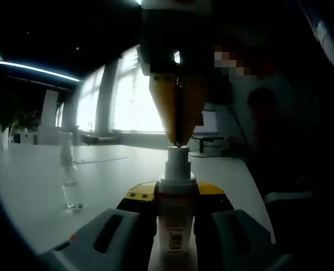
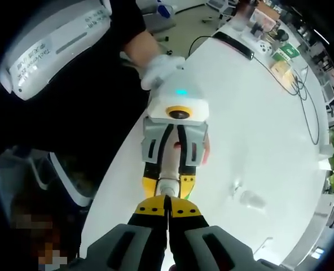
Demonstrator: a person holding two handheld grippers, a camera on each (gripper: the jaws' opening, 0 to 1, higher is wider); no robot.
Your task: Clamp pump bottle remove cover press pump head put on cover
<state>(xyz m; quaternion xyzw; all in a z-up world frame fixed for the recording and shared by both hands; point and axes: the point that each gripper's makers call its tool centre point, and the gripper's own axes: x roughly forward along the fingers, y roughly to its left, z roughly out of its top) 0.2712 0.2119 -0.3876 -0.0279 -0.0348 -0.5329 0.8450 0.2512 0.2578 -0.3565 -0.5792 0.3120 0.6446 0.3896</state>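
- Left claw (image 1: pixel 177 226) is clenched on the bottle (image 1: pixel 176 223); its grey jaws press the bottle's body from both sides, just ahead of the yellow pads.
- The bottle stands upright on the desk (image 1: pixel 31 186), long axis vertical, pump head (image 1: pixel 178 155) pointing straight up, away from the desk.
- Right claw (image 1: pixel 178 141) comes down from above the left claw, its yellow jaws closed together, tips touching the top of the pump head.
- In the right gripper view, the right claw (image 2: pixel 167 199) points down along the bottle's axis; its jaws meet with no gap and hold nothing between them, tips on the pump head (image 2: pixel 168 184).
- Beyond it, the left claw (image 2: pixel 168 169) grips the bottle (image 2: pixel 170 161), seen end-on from the top.
- A clear cover (image 1: pixel 69 169) stands upright on the desk, well apart to the left of the left claw; in the right gripper view it (image 2: pixel 247 196) sits to the right of the right claw.
- A gloved hand (image 2: pixel 160 69) holds the left gripper from behind.
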